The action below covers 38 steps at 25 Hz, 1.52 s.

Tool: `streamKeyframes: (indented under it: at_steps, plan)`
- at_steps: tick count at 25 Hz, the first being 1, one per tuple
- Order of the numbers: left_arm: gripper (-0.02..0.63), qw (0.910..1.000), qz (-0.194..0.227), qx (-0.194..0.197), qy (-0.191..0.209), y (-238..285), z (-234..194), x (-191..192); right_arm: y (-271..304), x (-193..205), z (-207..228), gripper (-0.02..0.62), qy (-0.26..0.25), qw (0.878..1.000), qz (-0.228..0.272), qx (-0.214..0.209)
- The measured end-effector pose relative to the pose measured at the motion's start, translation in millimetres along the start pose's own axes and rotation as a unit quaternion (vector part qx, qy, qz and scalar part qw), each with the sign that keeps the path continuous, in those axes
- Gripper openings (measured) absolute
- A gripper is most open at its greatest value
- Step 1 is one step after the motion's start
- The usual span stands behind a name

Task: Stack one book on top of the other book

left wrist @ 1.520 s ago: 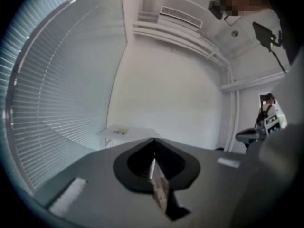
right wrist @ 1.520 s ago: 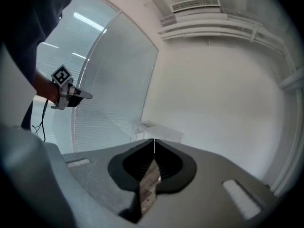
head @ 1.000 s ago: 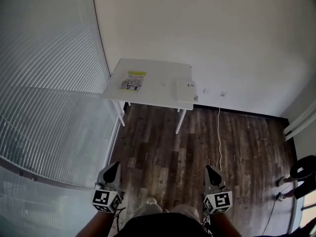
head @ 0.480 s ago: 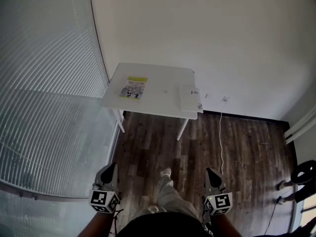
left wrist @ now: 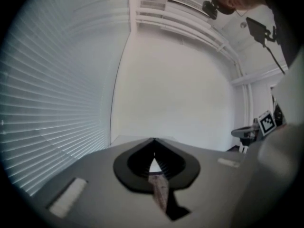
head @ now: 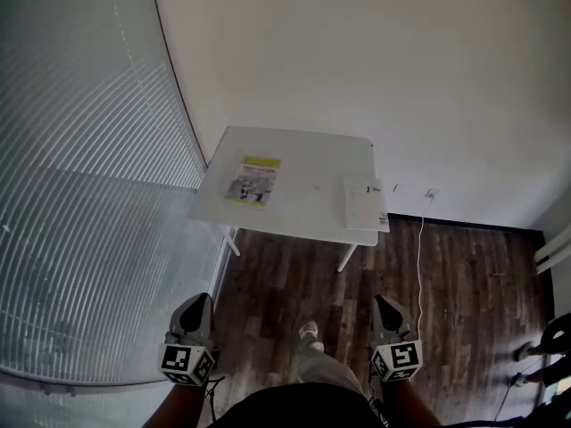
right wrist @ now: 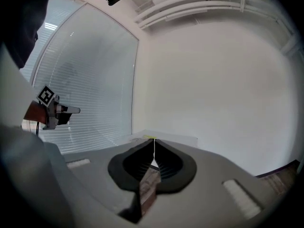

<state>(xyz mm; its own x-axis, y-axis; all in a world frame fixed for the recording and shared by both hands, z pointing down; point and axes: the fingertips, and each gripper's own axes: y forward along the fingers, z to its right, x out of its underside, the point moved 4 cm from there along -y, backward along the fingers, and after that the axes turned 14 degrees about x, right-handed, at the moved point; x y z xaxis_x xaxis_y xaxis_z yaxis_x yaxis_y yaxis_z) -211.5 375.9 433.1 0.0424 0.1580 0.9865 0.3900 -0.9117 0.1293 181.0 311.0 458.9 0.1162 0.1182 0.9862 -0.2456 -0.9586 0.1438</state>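
Observation:
A white table [head: 308,154] stands against the wall ahead. On its left half lies a book with a yellow band and a picture on its cover [head: 252,180]. A plain white book [head: 363,201] lies at the table's right edge. Both grippers are held low over the wooden floor, well short of the table. My left gripper [head: 200,302] is shut with nothing in it; its jaws meet at the tip [left wrist: 153,140]. My right gripper [head: 384,303] is likewise shut and holds nothing [right wrist: 154,140]. The right gripper view shows the table [right wrist: 178,139] far beyond the jaws.
A glass wall with blinds [head: 80,194] runs along the left. A white cord [head: 419,243] hangs from a wall socket down to the dark wooden floor [head: 446,283]. My own shoe [head: 309,331] shows between the grippers. Dark gear [head: 555,339] stands at the far right.
The table and both books have come nearer and sit lower and more to the right in the head view. Both grippers stay shut at the bottom of that view.

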Motion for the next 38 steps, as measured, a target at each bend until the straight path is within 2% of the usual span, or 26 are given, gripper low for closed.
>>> streamKeyframes:
  at_steps: [4, 9, 12, 15, 21, 25, 32, 38]
  plan:
    - [0.002, 0.9997, -0.022, 0.008, -0.006, 50.3, -10.4, -3.0, 55.6, -2.0, 12.7, 0.008, 0.009, 1.000, -0.023, -0.005]
    - [0.002, 0.9996, -0.023, 0.005, -0.018, 113.6, -30.1, -14.9, 125.9, -12.3, 25.6, 0.008, 0.006, 0.999, -0.029, -0.018]
    - [0.002, 0.9997, -0.023, 0.008, -0.008, 149.1, -38.2, -31.5, 166.5, -21.4, 31.4, 0.008, 0.015, 0.999, -0.023, -0.030]
    - [0.002, 0.9999, -0.003, 0.007, 0.011, 177.5, -43.8, -46.6, 198.2, -27.0, 38.8, 0.008, 0.014, 0.999, -0.013, -0.040]
    - [0.003, 0.9997, -0.013, -0.004, 0.019, 201.0, -62.9, -54.2, 241.8, -27.6, 45.3, 0.008, 0.030, 0.998, -0.025, -0.040]
    - [0.002, 0.9996, -0.026, -0.011, -0.003, 214.0, -83.6, -46.0, 259.5, -19.6, 45.3, 0.008, 0.026, 0.998, -0.045, -0.038]
    - [0.002, 0.9989, -0.028, 0.033, -0.021, 274.4, -118.5, -52.9, 289.5, -19.9, 43.7, 0.008, 0.040, 0.997, -0.061, -0.008]
    - [0.003, 0.9925, -0.030, 0.118, 0.002, 351.4, -131.7, -72.7, 312.1, -21.8, 51.4, 0.008, 0.050, 0.995, -0.077, 0.050]
